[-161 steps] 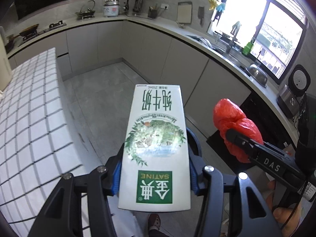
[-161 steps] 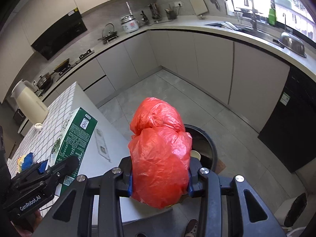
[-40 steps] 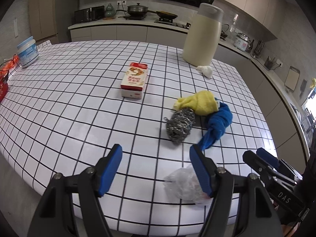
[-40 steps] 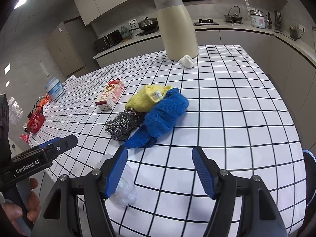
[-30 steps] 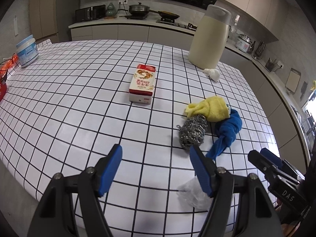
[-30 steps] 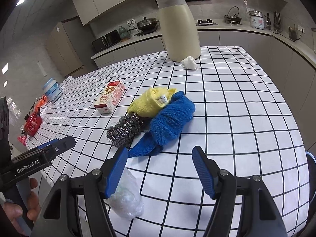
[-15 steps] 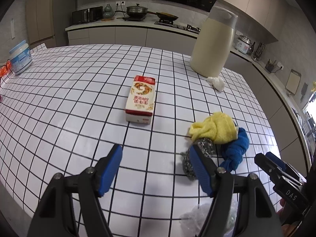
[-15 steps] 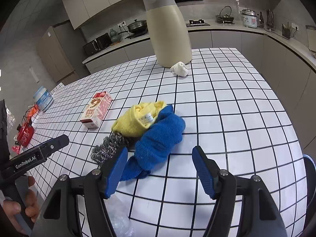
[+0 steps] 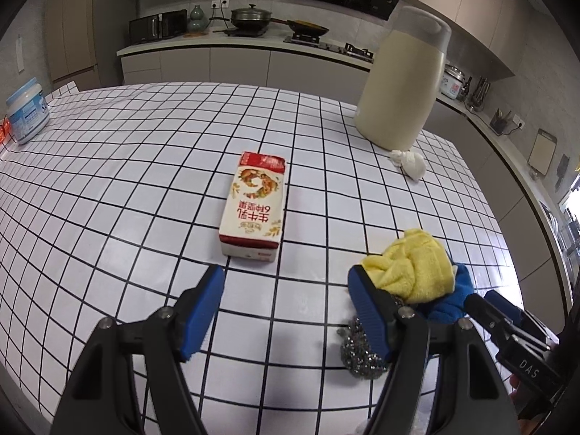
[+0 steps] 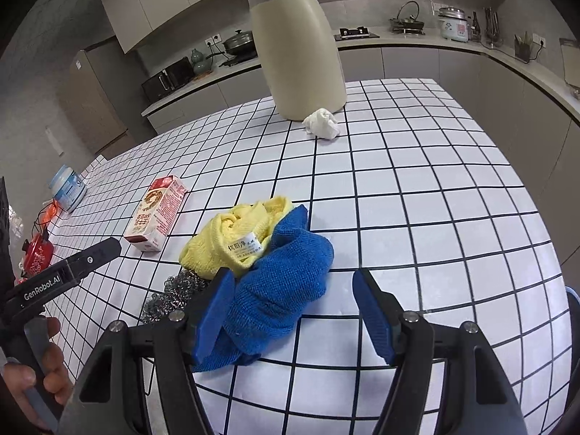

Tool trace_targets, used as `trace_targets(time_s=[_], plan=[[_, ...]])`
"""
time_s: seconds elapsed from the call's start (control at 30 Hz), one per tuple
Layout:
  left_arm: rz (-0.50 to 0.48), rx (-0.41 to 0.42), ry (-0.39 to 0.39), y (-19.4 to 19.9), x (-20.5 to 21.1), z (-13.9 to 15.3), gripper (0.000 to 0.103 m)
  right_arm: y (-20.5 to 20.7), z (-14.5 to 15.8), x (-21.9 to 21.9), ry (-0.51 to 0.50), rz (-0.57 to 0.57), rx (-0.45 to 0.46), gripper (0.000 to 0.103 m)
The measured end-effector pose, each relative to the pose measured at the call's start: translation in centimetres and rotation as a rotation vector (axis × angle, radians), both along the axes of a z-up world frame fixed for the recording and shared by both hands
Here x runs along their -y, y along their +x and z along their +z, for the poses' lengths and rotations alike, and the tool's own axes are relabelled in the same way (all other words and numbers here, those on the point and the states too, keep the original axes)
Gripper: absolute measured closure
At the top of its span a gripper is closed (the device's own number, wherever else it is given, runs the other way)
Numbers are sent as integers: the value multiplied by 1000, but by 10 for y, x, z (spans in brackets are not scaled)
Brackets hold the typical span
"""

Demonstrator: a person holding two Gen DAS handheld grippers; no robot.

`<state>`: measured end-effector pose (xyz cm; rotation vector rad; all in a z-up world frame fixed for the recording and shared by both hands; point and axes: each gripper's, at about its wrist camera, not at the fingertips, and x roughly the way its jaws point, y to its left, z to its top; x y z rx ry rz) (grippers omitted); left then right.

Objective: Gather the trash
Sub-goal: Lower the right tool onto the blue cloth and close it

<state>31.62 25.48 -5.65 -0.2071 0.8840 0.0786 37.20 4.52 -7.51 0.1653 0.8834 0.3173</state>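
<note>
Both the left gripper (image 9: 284,302) and right gripper (image 10: 291,306) hover with jaws apart, empty. The milk carton (image 9: 253,204) lies just beyond the left gripper; the crumpled tissue (image 10: 322,123) sits farther off.

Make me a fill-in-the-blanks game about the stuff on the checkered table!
1. The milk carton is lying ____ on the checkered table.
2. The yellow cloth is bunched against a ____ cloth.
3. The crumpled white tissue sits right beside the tall cream-coloured ____.
4. Between the fingers of the left gripper there is ____.

Missing words: flat; blue; jug; nothing
</note>
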Motion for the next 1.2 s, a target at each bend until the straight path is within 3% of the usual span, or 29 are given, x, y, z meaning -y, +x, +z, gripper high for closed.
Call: trace_targets(time_s=[0.43,0.73,1.2], plan=[[0,-27,-1,13,3,-11,31,13,-20,-7,-25,31,-44,33],[4,-36,0,21,2,-15,31,38,-15,26,-34,-84,-26,33],[8,-48,1,20,6,-16,31,20,-21,-4,-3,35,-50,33]])
